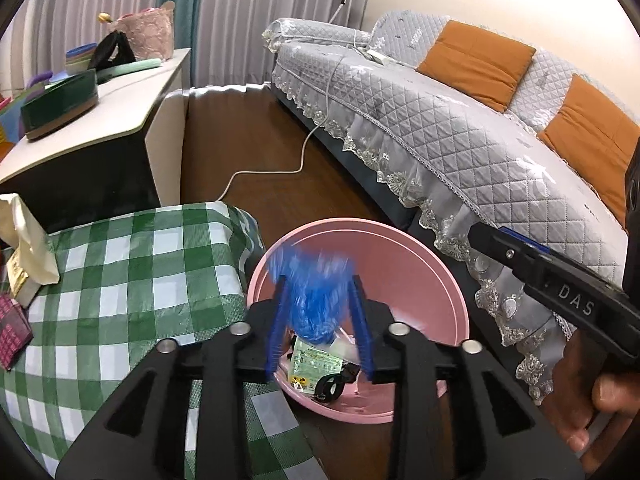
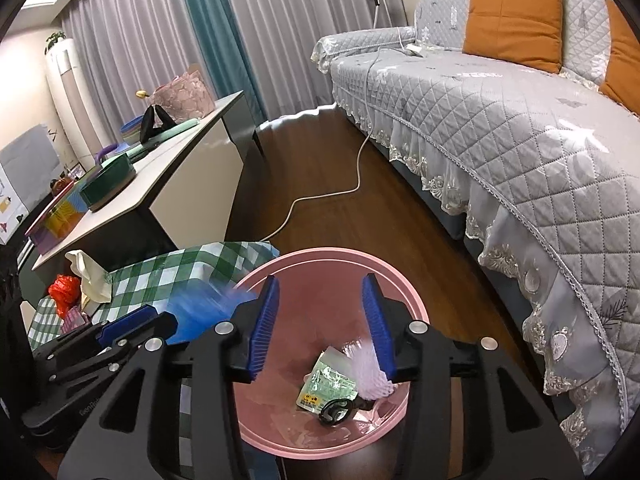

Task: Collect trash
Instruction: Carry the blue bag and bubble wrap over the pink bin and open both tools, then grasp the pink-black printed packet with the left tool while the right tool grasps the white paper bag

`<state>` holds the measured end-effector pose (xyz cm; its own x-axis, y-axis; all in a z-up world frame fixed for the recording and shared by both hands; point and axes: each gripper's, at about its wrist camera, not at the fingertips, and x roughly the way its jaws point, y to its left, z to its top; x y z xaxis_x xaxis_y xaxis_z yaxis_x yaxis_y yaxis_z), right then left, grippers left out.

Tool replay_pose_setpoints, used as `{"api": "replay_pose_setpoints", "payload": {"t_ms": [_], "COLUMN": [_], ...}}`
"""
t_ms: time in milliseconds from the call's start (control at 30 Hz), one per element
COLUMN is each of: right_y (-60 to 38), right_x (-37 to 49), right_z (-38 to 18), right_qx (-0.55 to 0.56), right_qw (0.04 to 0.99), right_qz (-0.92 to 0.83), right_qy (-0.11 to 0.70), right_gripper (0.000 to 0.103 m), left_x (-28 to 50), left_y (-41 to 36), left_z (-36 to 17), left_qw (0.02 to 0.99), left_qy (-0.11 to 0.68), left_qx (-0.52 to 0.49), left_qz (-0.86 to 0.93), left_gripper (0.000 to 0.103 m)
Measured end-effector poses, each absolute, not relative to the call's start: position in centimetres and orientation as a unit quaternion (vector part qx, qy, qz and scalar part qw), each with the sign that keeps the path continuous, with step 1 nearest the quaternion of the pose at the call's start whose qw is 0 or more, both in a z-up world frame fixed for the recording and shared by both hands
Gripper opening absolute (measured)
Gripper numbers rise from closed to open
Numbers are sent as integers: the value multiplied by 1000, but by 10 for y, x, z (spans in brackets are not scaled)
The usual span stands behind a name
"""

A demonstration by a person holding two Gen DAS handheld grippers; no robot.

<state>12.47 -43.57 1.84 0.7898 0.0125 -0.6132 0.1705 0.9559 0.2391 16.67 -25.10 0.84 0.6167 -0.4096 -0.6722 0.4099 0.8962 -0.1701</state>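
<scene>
A pink bin (image 1: pixel 360 225) (image 2: pixel 320 255) stands on the floor beside the table. My left gripper (image 1: pixel 319 320) (image 2: pixel 132 326) hangs over the bin's near rim with its jaws apart. A blurred, crumpled blue wrapper (image 1: pixel 312 296) (image 2: pixel 200 312) is loose between its pads. My right gripper (image 2: pixel 320 328) (image 1: pixel 486 236) is open above the bin. A blurred white foam net (image 2: pixel 368 372) lies against the inner side of its right pad only. At the bottom of the bin lie a green-and-white packet (image 2: pixel 328 384) (image 1: pixel 316 364) and a black ring-shaped piece (image 2: pixel 336 406).
A green checked tablecloth (image 1: pixel 120 280) covers the low table left of the bin, with a tissue box (image 1: pixel 24 240) and a red crumpled thing (image 2: pixel 64 288) on it. A grey quilted sofa (image 1: pixel 440 140) runs along the right. A white cord (image 1: pixel 272 168) crosses the wooden floor. A sideboard (image 1: pixel 100 120) stands behind.
</scene>
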Motion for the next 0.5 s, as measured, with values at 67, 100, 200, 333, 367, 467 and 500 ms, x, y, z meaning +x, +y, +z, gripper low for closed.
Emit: {"api": "replay_pose_setpoints", "payload": {"t_ms": [67,100,200,333,367,467,500], "right_y": [-436,-437,-439,-436,-434,-426,-422], "right_x": [124,124,124,124,124,123,122], "right_z": [19,20,19,19,20,22,23], "right_qx": [144,147,154,160,157,149,145], "right_qw": [936,936,935,934,935,937,938], "right_qz": [-44,-44,-44,-40,-39,-33,-31], "right_qy": [319,318,317,317,316,315,313], "right_gripper": [44,44,44,44,44,44,44], "left_x": [166,165,163,156,152,143,141], "left_y": [-249,-248,-245,-238,-235,-222,-217], "left_z": [8,8,8,11,14,23,26], "left_qw": [899,899,899,901,902,906,907], "left_qy": [374,374,375,374,371,364,361], "left_qx": [-1,-4,-11,-8,-7,-7,-8], "left_qz": [-228,-226,-223,-222,-221,-217,-215], "left_gripper": [34,34,34,34,34,34,34]}}
